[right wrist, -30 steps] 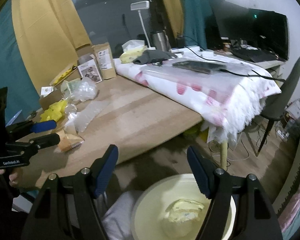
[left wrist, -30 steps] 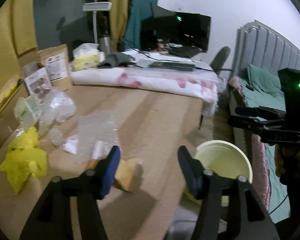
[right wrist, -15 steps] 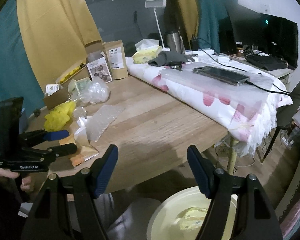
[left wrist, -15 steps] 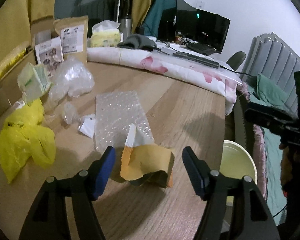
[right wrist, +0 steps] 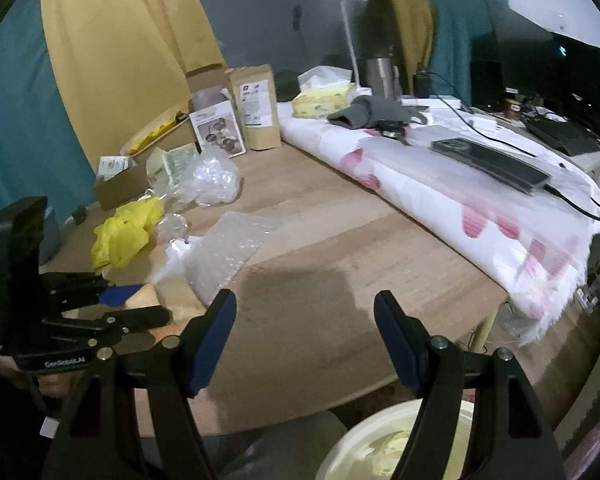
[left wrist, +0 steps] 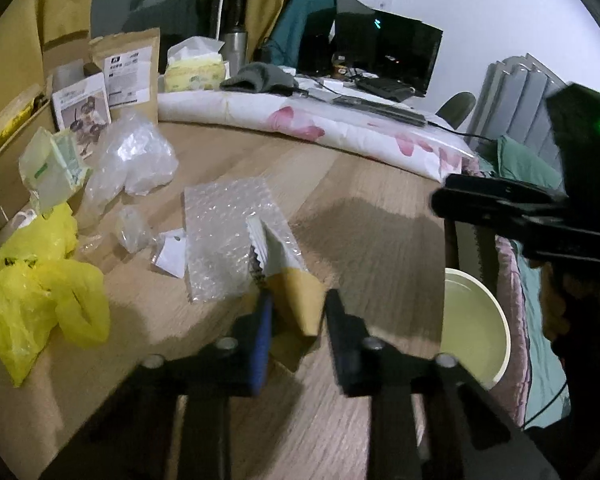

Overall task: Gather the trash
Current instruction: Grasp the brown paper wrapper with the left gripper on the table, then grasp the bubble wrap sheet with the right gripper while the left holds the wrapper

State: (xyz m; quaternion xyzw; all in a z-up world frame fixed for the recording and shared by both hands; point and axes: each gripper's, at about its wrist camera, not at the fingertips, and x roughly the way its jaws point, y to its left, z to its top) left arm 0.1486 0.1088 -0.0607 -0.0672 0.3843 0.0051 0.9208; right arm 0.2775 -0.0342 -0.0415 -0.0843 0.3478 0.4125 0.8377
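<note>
Bare table edge (right wrist: 340, 384) below right claw (right wrist: 304, 340)

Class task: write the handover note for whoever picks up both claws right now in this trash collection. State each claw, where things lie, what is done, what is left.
Left claw: jaws have just been closing on the orange packet at the table's near edge; pads look to be on it.
Right claw: open, empty, over the table edge.
Bin: on the floor by the table, some trash already inside.
Left: drop the packet in the bin, then bubble wrap, yellow bag, clear plastic and small scraps.
</note>
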